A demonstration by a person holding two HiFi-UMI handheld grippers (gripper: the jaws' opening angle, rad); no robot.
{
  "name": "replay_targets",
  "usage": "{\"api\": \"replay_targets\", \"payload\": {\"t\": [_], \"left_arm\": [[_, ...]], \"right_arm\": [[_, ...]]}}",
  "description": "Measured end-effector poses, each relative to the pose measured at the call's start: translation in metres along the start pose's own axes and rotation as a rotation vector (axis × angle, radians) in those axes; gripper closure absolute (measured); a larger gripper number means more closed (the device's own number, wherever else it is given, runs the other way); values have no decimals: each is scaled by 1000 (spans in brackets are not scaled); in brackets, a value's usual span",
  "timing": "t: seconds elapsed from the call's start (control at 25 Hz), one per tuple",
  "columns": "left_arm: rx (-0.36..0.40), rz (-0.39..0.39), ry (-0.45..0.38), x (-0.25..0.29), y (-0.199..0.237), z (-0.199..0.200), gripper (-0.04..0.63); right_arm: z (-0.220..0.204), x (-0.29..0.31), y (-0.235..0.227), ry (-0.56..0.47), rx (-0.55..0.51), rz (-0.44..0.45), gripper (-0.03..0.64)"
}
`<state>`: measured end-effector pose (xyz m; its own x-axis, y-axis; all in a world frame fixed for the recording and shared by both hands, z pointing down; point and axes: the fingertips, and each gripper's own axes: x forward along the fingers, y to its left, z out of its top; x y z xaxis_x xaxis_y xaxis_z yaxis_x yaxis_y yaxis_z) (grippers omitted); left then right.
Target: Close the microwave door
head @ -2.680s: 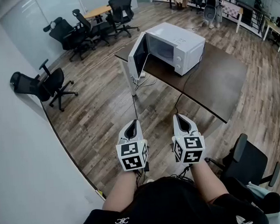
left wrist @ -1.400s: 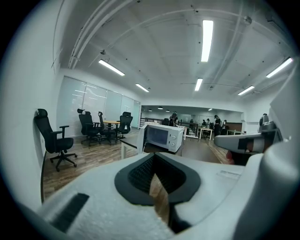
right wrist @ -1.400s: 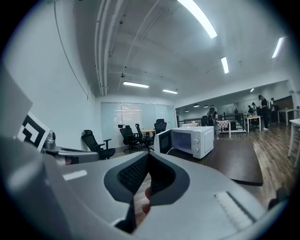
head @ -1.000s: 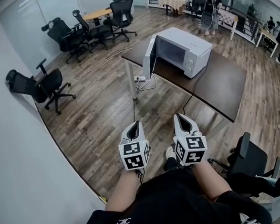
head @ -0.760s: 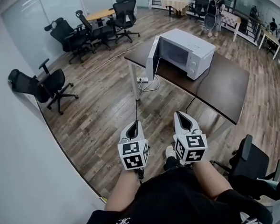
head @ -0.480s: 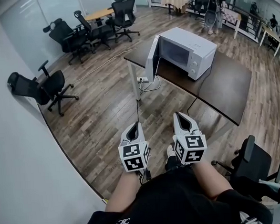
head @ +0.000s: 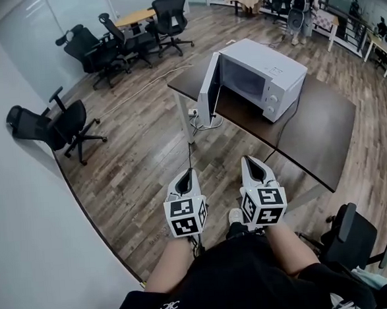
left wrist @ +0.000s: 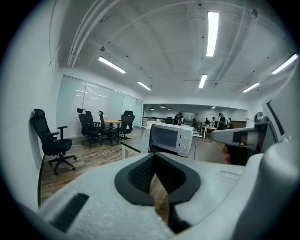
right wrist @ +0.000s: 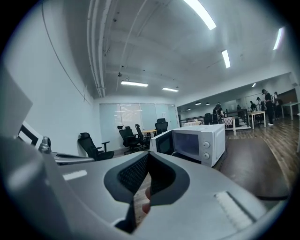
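Observation:
A white microwave stands on a dark brown table, and its door swings open to the left. It also shows in the left gripper view as the microwave and in the right gripper view as the microwave with its door ajar. My left gripper and right gripper are held side by side in front of my body, well short of the table. Both are shut with nothing in them. Their jaws point roughly level toward the microwave.
Black office chairs stand along the left wall, and more chairs surround a far desk. A white cable runs across the wooden floor to a socket strip under the table. Another chair stands at my lower right. People stand far off.
The microwave and table have come closer and lower in the head view as I walk toward them. Both grippers keep their pose in front of me, still shut.

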<state>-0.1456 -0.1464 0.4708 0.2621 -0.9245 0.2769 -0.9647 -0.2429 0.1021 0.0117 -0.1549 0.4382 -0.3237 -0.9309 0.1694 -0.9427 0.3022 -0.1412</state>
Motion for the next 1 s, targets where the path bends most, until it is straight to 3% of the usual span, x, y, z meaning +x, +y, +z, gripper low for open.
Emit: {"api": "replay_targets", "payload": {"t": [0.64, 1.0], "left_arm": [[49, 51, 37, 195, 3, 60, 586], [24, 59, 71, 251, 23, 68, 586]], "right_arm": [[40, 177, -107, 40, 42, 70, 607], [46, 234, -134, 66, 61, 105, 607]]}}
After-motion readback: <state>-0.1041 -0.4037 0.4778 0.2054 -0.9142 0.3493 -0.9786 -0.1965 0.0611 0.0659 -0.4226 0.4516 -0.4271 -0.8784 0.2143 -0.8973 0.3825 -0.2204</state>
